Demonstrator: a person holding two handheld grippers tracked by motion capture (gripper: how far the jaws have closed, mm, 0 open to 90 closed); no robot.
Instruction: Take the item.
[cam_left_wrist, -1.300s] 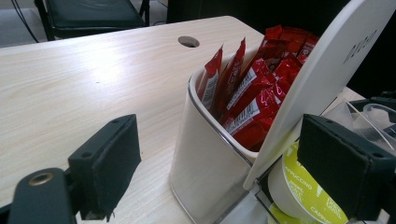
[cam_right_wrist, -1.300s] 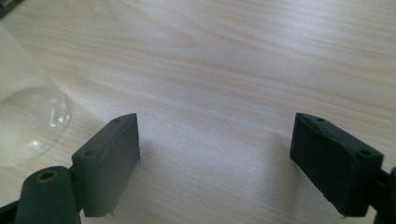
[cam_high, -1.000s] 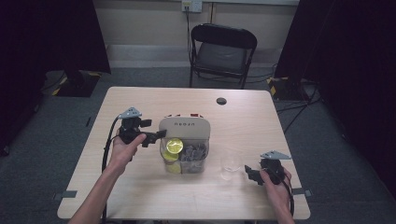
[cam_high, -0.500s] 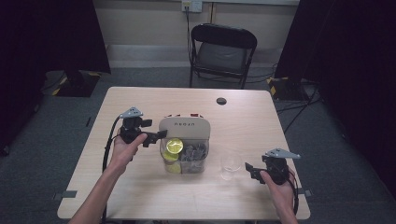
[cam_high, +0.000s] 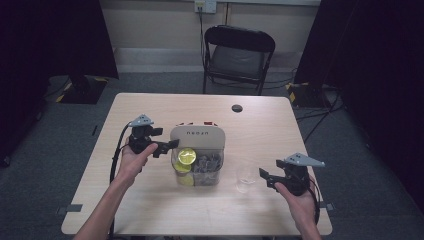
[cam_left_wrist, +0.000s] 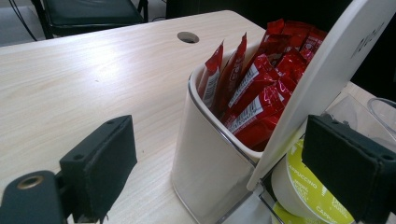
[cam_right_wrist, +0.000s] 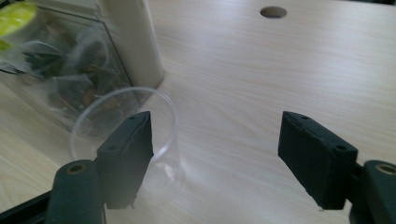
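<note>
The work in hand looks like moving a capsule from the organiser (cam_high: 197, 150) to the clear plastic cup (cam_high: 245, 178), and judging by how things lie, it is at an early stage. The cup stands empty on the table (cam_high: 150, 205), just ahead of the right gripper (cam_high: 265, 176) and slightly to its left, not between the pads; that gripper's jaws stand wide with nothing in them, having just narrowed a little. The left gripper (cam_high: 172, 145) holds its jaws wide too, straddling the organiser's near corner: the white compartment with red sachets (cam_left_wrist: 261, 88) sits between the pads untouched, and the lime-green capsule (cam_high: 187, 156) lies right by its far pad. Still to come, I judge: gripping a capsule, carrying it over, dropping it in.

Room is generous. Bare tabletop stretches beyond the right gripper toward the cable hole (cam_right_wrist: 273, 11), and the table's near edge lies just behind both hands. The organiser's raised lid (cam_left_wrist: 327, 79) crowds the left gripper's approach.
</note>
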